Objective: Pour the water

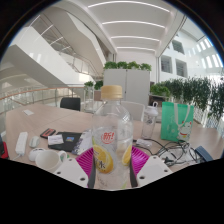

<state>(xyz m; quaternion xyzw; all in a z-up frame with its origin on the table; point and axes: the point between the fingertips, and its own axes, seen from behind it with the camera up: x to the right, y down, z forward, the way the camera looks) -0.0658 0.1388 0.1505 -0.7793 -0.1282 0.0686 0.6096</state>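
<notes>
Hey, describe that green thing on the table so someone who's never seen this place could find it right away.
On the long pale table, look beyond the clear bottle that the gripper grips by both fingers. Just past a clear glass stands the green container, upright. It is the only translucent green item there.

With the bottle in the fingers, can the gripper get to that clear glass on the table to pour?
Probably yes. The gripper is shut on the bottle, and the clear glass stands just beyond it on the table, beside a green cup. Nothing seems to block the way, though the cables lie close.
</notes>
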